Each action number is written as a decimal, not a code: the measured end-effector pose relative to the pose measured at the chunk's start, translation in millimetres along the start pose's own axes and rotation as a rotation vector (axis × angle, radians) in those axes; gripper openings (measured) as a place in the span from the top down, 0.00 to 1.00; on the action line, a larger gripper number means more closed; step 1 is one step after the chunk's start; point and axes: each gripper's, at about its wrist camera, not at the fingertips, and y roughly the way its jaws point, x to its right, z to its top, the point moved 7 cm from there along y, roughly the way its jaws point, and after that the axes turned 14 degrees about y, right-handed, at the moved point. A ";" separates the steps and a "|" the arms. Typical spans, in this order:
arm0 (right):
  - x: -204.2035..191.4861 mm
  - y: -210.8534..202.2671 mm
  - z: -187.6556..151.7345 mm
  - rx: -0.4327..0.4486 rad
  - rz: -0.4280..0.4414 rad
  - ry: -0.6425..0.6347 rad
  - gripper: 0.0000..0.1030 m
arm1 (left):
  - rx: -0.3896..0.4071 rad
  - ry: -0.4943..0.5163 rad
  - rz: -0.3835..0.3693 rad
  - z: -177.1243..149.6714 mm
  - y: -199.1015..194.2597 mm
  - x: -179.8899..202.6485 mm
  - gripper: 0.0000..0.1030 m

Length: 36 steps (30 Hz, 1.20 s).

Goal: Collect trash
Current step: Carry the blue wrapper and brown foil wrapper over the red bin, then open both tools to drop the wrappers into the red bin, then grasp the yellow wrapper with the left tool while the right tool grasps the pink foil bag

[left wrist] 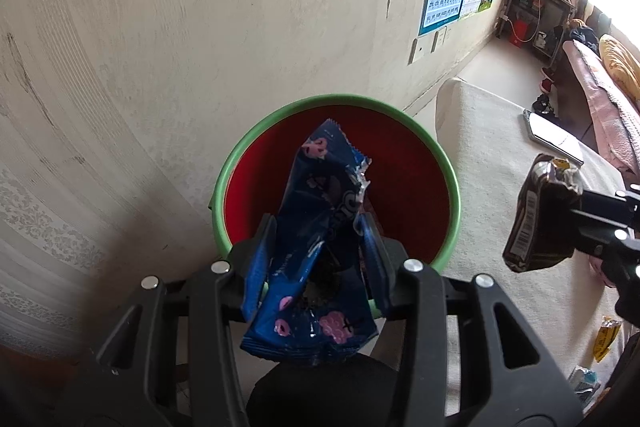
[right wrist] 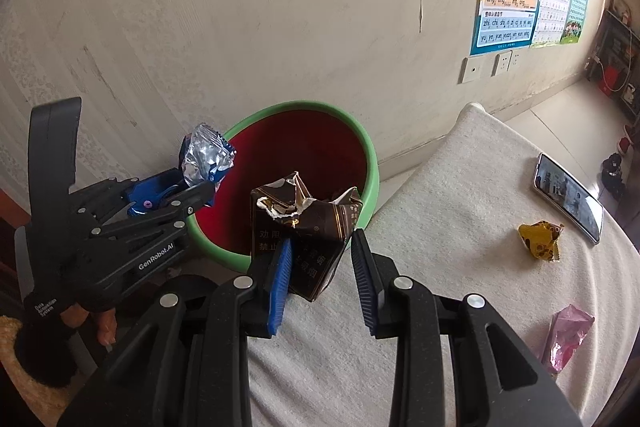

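The left gripper [left wrist: 320, 247] is closed on a blue snack wrapper [left wrist: 316, 227], which stands up between the two blue pads and hangs over the mouth of the bin [left wrist: 240, 163] — a round tub, green on the rim and red inside. The lower end of the wrapper is folded and reaches below the pads, where it covers part of the black gripper body. From the right wrist view the same wrapper shows its silver inner side [right wrist: 206, 157], and most of its blue part is hidden behind the left gripper's fingers [right wrist: 188, 199].

The right gripper [right wrist: 320, 251] holds a dark brown carton [right wrist: 304, 231] with a torn, open top. The left pad presses on the carton; the right pad looks a little apart from it at the tip, so I cannot tell how firm the grip is on that side. The carton is just beside the bin's rim, over the edge of a surface with a white cloth [right wrist: 460, 187]. The bottom of the bin is in shadow and partly blocked by the carton, so what lies inside is hard to make out.

On the cloth lie a yellow wrapper [right wrist: 538, 235], a pink wrapper [right wrist: 568, 339] partly cut off by the picture's dark edge, and a phone [right wrist: 568, 195]. In the left wrist view the right gripper [left wrist: 592, 223] is cut off at the frame edge — only its tip and the carton [left wrist: 536, 223] are seen.
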 end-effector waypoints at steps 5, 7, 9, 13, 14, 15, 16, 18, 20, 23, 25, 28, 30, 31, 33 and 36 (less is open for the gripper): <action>-7.4 17.8 12.7 -0.018 0.012 0.008 0.71 | -0.029 -0.006 0.000 -0.5 16.4 -2.5 0.60; -12.0 25.9 19.4 -0.021 0.011 0.004 0.71 | -0.038 -0.024 -0.004 0.1 22.0 -6.0 0.60; -15.5 32.7 23.0 -0.025 0.006 -0.002 0.71 | -0.045 -0.034 0.000 -0.1 26.1 -10.1 0.60; -19.6 44.4 27.1 -0.038 0.010 0.011 0.70 | -0.060 -0.047 0.007 0.8 33.6 -15.7 0.60; -19.8 45.4 28.2 -0.037 0.023 0.020 0.69 | -0.065 -0.049 0.009 0.4 35.7 -16.5 0.59; -19.6 46.5 29.3 -0.035 0.037 0.030 0.64 | -0.069 -0.052 0.018 -0.1 37.2 -17.3 0.57; -18.8 47.0 30.2 -0.031 0.044 0.042 0.45 | -0.071 -0.059 0.030 -1.4 37.7 -18.4 0.47; -17.3 43.5 30.3 -0.013 0.052 0.058 0.40 | -0.067 -0.071 0.051 -4.7 36.5 -19.7 0.39; -12.1 38.4 27.9 -0.006 0.055 0.071 0.41 | -0.074 -0.077 0.051 -9.4 36.0 -19.1 0.39; 6.3 23.0 20.6 0.021 0.039 0.085 0.42 | -0.086 -0.068 0.050 -12.2 35.2 -17.7 0.39; 29.8 7.6 12.4 0.050 -0.002 0.091 0.42 | -0.072 -0.063 0.047 -13.0 30.5 -16.4 0.38; 82.3 -16.4 -3.2 0.094 -0.112 0.130 0.40 | -0.046 -0.054 0.039 -12.3 22.2 -10.2 0.36; 126.2 -31.3 -15.1 0.127 -0.225 0.165 0.37 | -0.023 -0.034 0.026 -8.8 16.6 0.1 0.36; 149.1 -37.1 -21.8 0.139 -0.298 0.175 0.35 | -0.012 -0.017 0.015 -5.3 14.2 7.8 0.36; 192.3 -42.2 -37.9 0.121 -0.409 0.225 0.35 | 0.005 0.022 -0.019 5.7 13.4 30.1 0.35; 243.1 -36.7 -63.7 0.050 -0.444 0.359 0.35 | 0.023 0.102 -0.085 22.9 14.9 72.6 0.35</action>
